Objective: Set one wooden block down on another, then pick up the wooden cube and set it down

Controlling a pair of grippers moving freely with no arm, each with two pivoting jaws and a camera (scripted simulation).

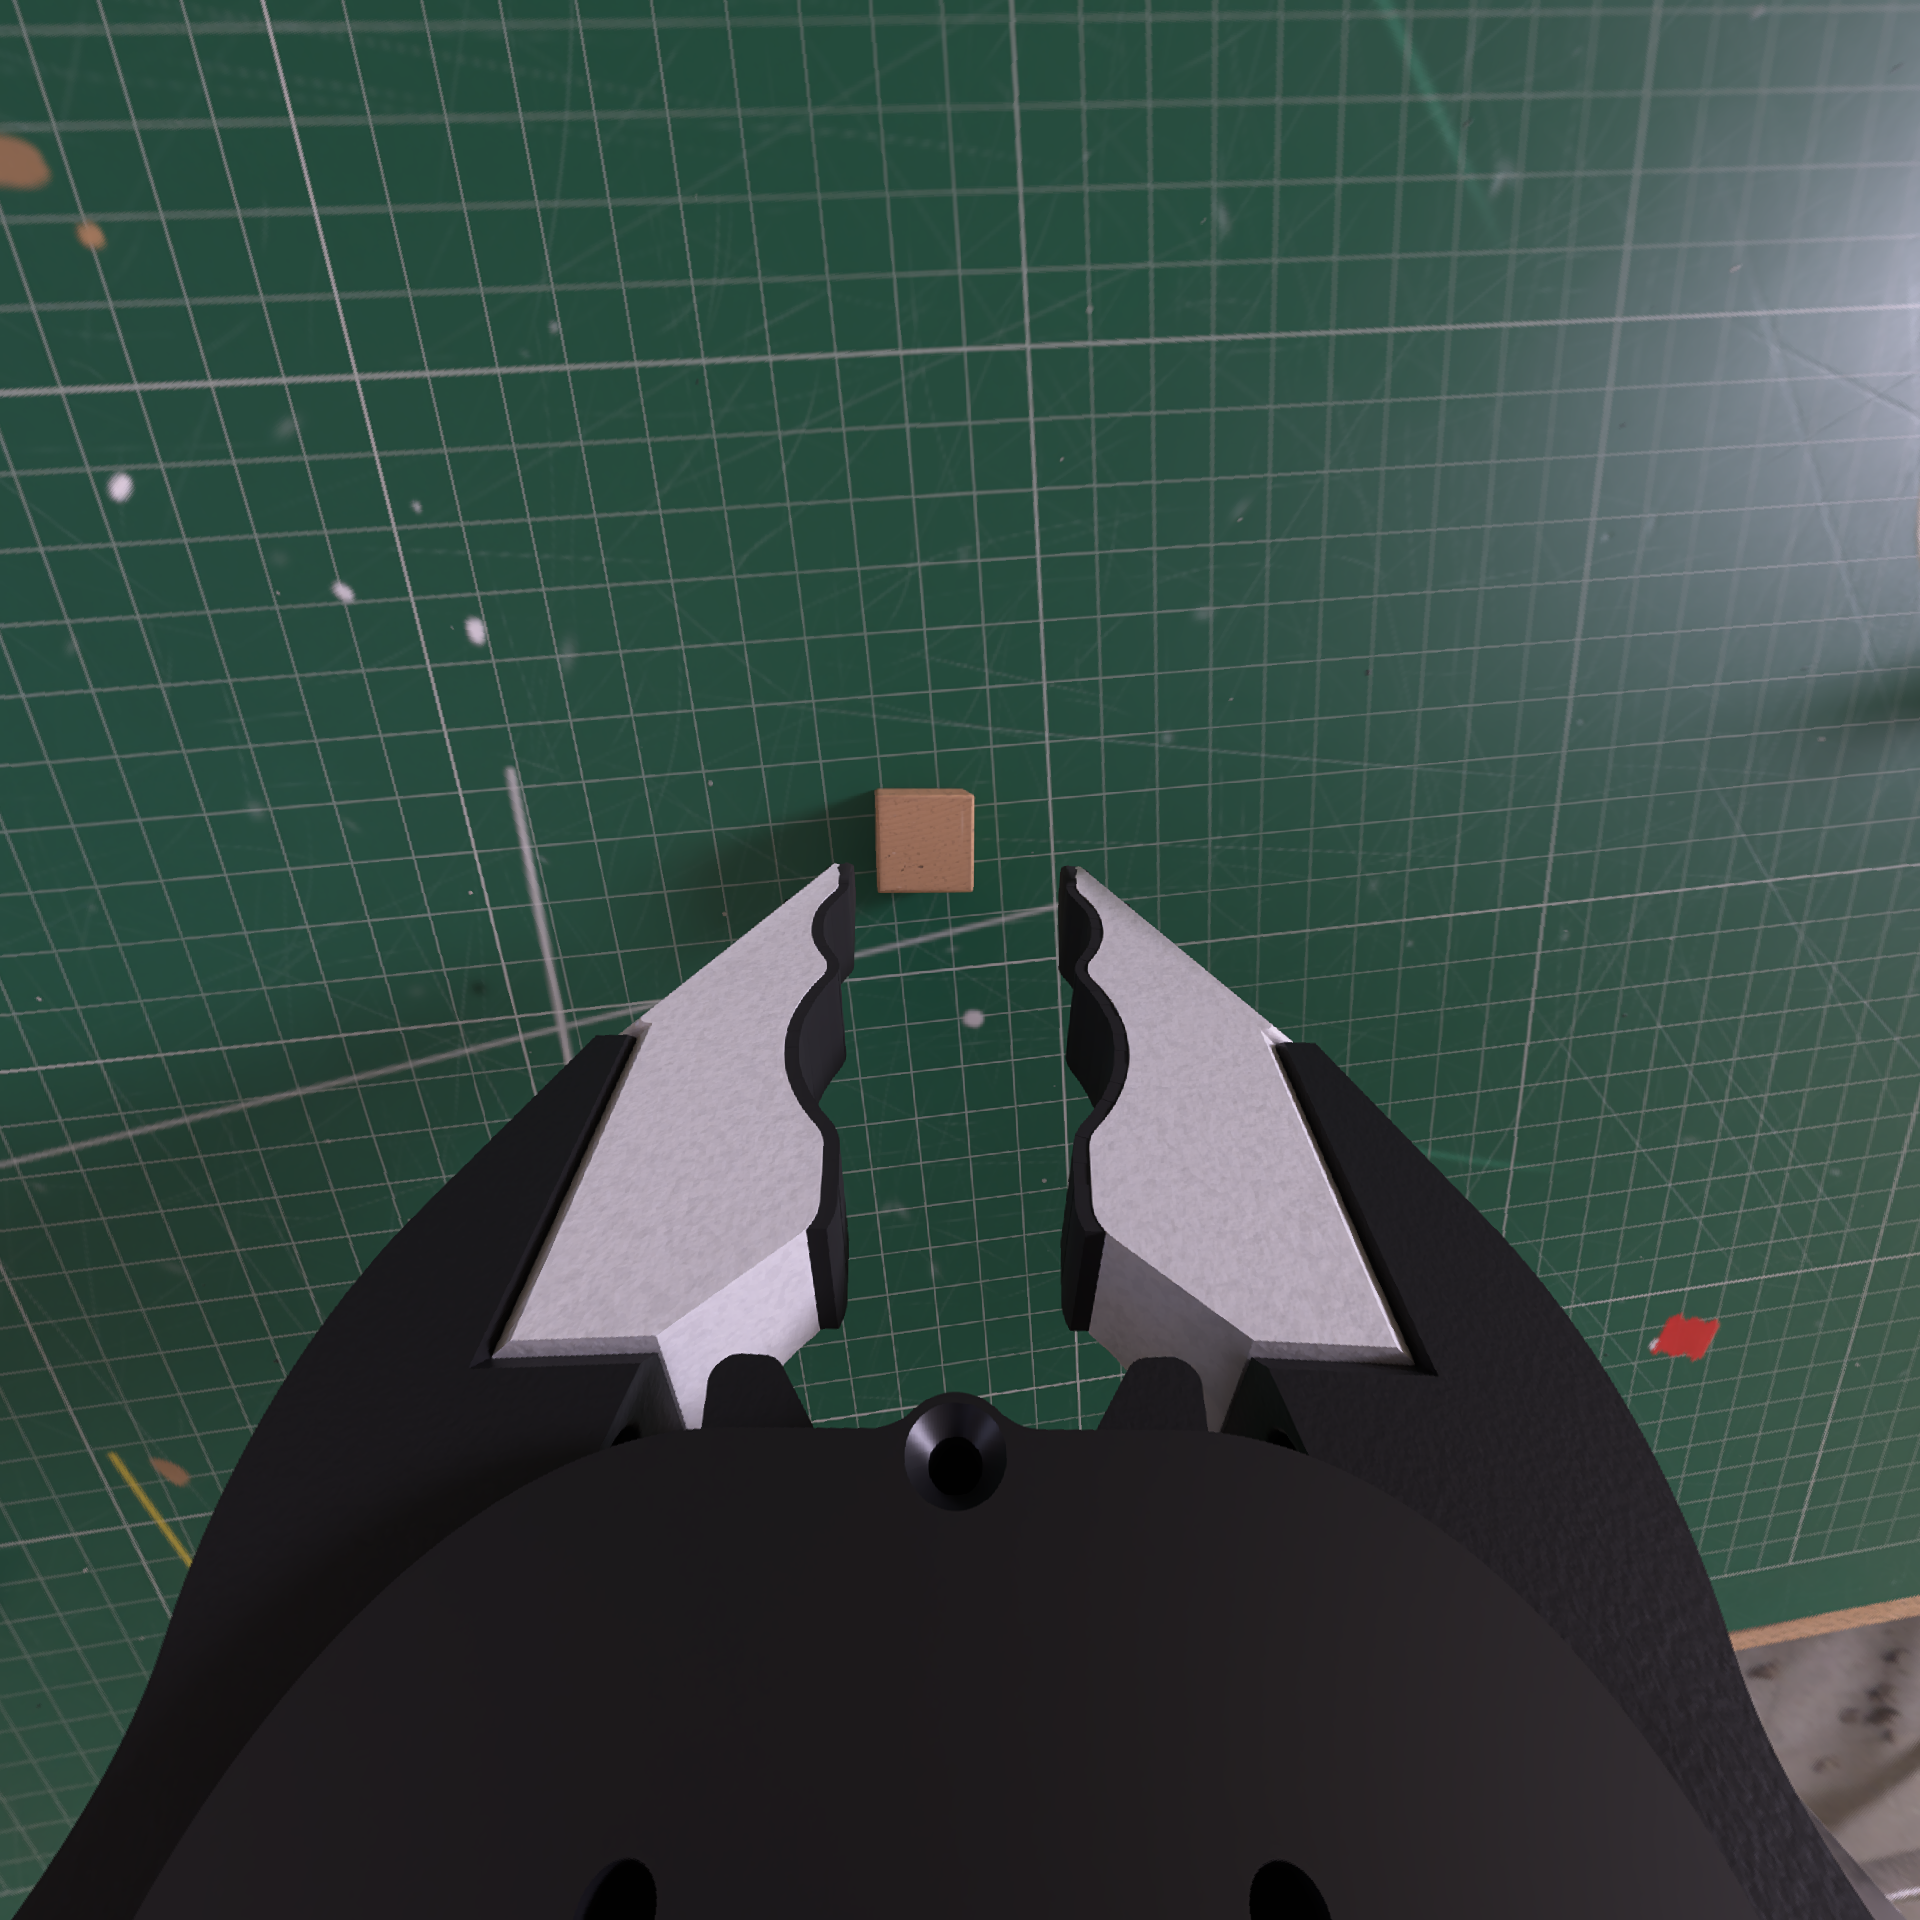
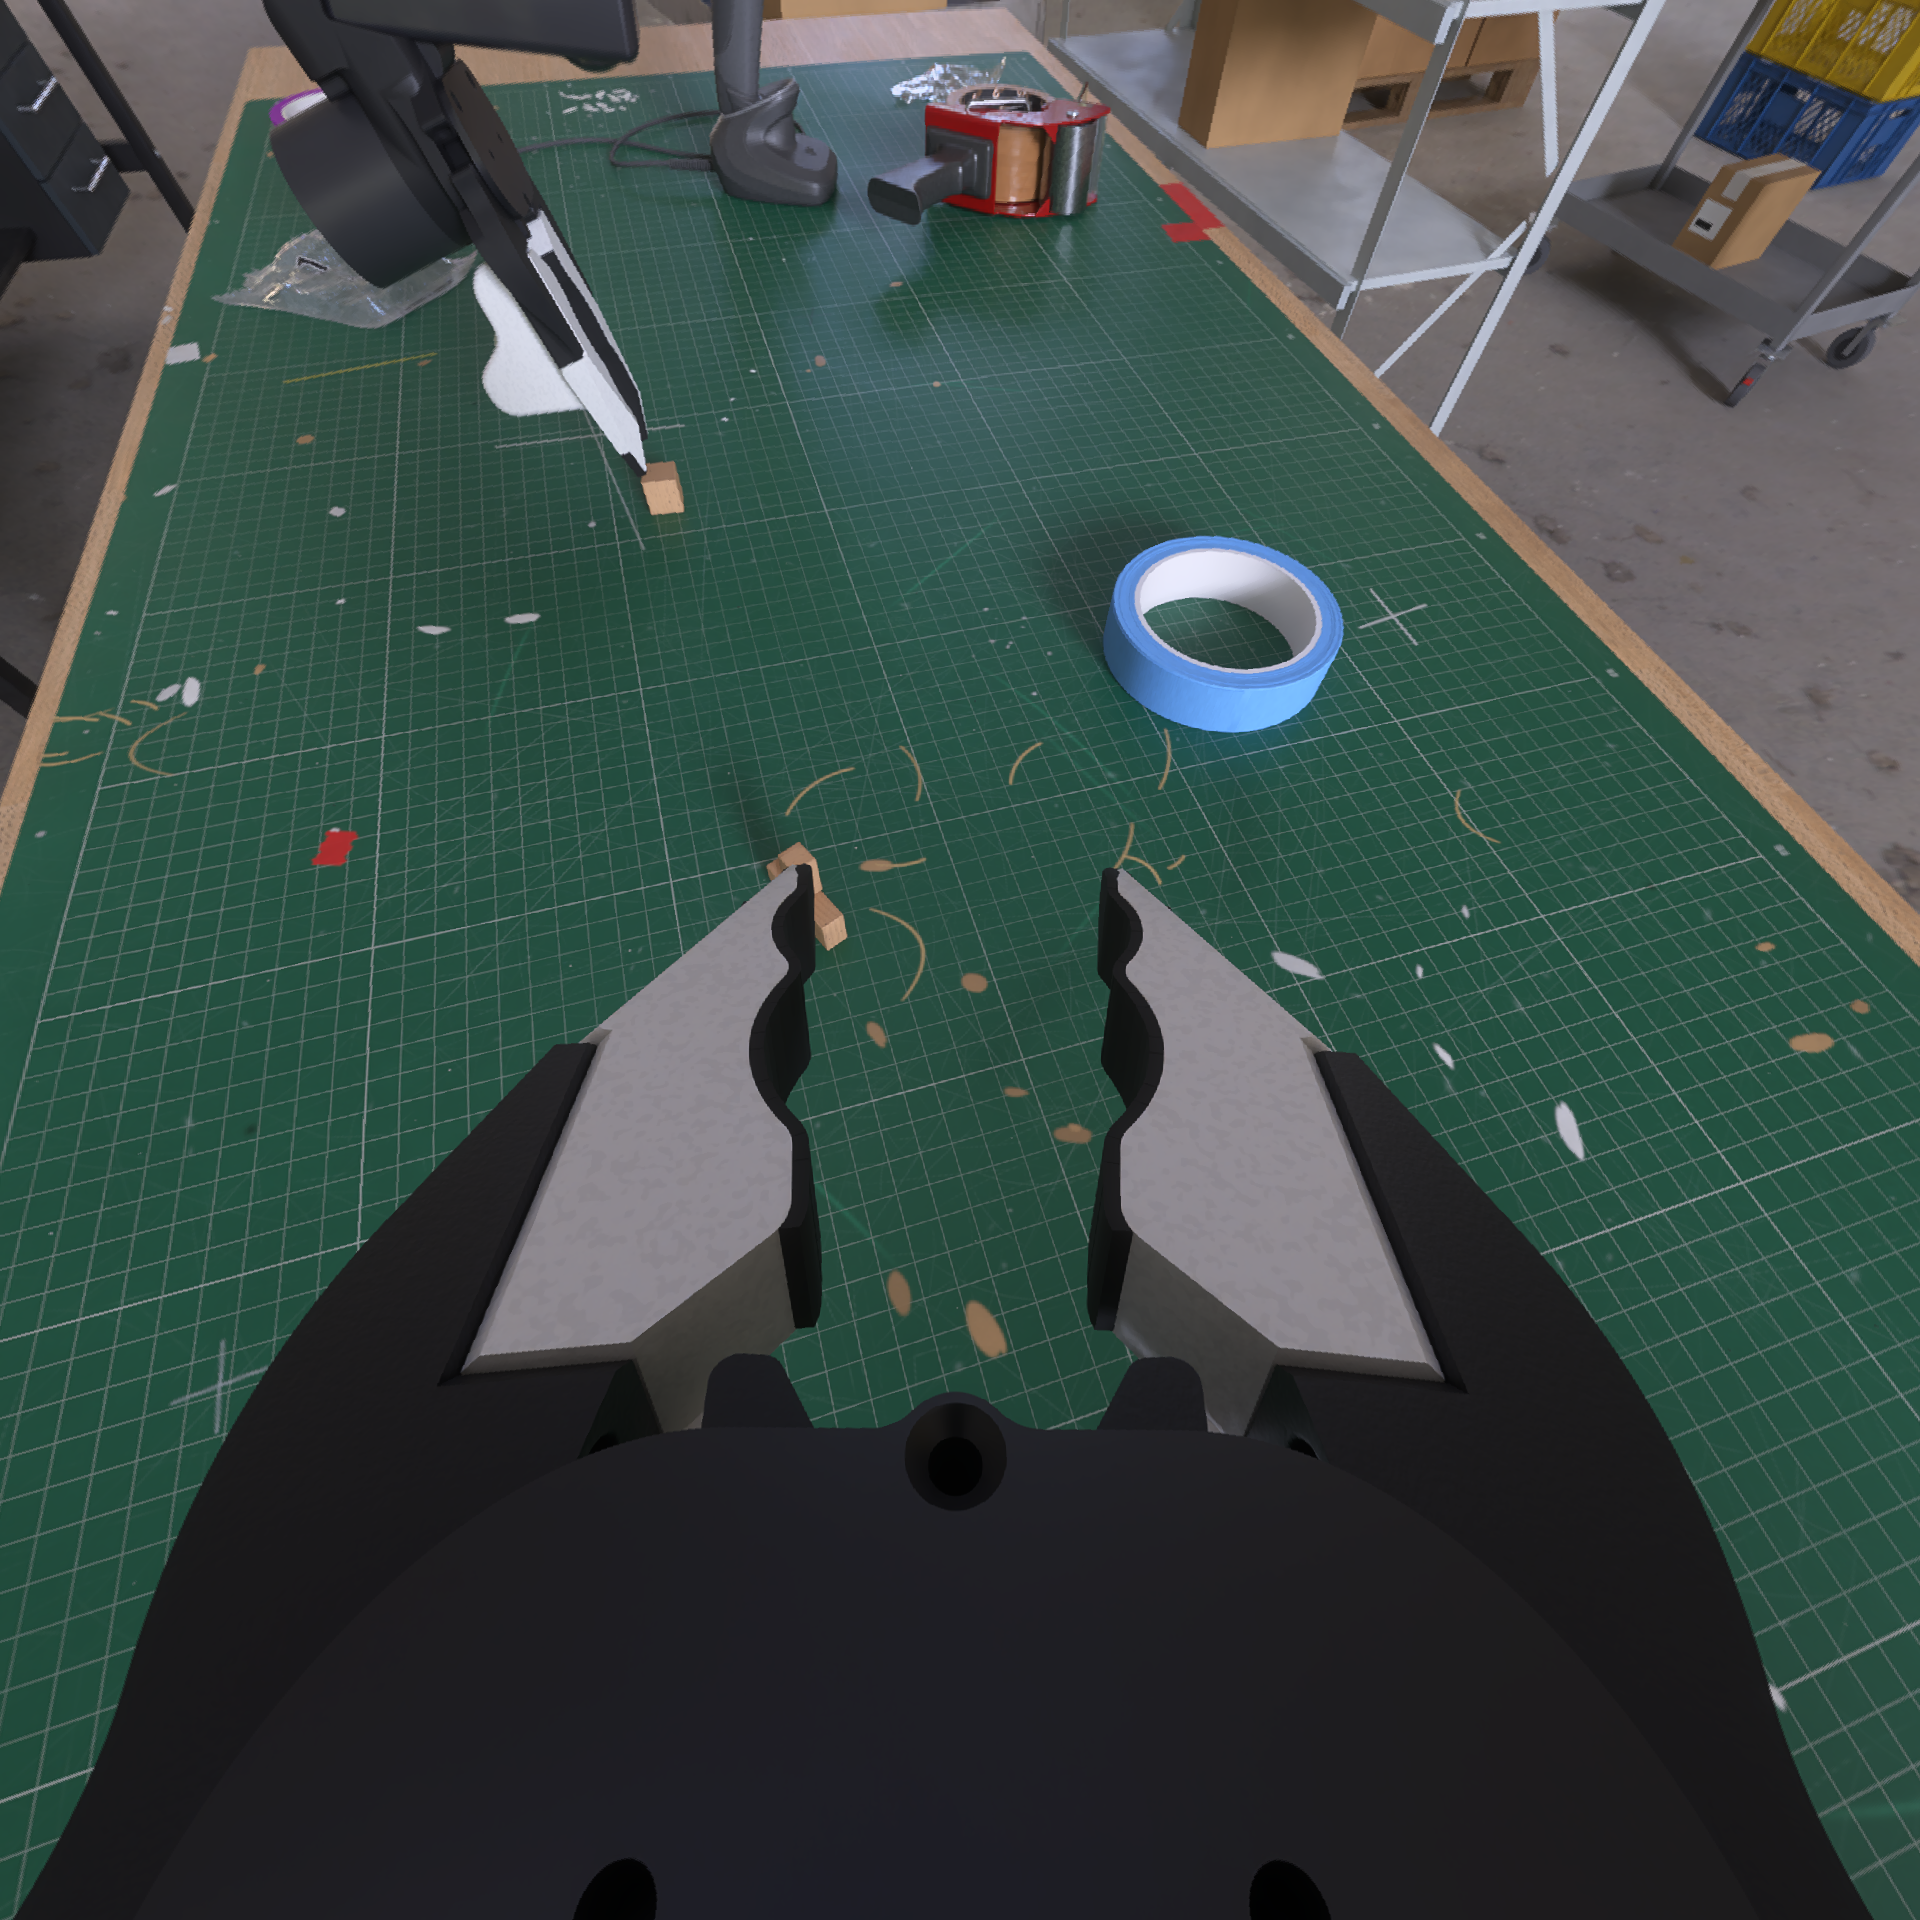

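Our left tongs (image 1: pixel 956 883) point down at the worktop (image 1: pixel 1351 520) with their two fingers spread and nothing between them. Just beyond the tips, nearer the left finger, one wooden cube (image 1: pixel 925 840) sits flat on the green mat, apart from both fingers. In the right wrist view we see the same tongs (image 2: pixel 636 459) farther off, tilted down with the tip just beside that cube (image 2: pixel 663 488); whether they touch there we cannot tell.

Our right tongs (image 2: pixel 954 883) are likewise spread and pinch nothing. At the tip of their left finger (image 2: pixel 675 1122) lie two small wooden blocks (image 2: pixel 829 920), partly hidden behind it; they sit close together, but whether one rests on the other we cannot tell. That gives us three wooden pieces in all: one cube and two blocks, well apart from each other.

Farther out on the right we count one roll of blue tape (image 2: pixel 1221 634) lying flat. At the far end stand one red tape dispenser (image 2: pixel 997 156) and one grey stand (image 2: pixel 769 145) with a cable. One clear plastic bag (image 2: pixel 312 286) lies at the far left, and one red scrap (image 2: pixel 335 847) at the near left. Beyond the worktop's right edge we see two metal racks (image 2: pixel 1403 197) holding cardboard boxes.
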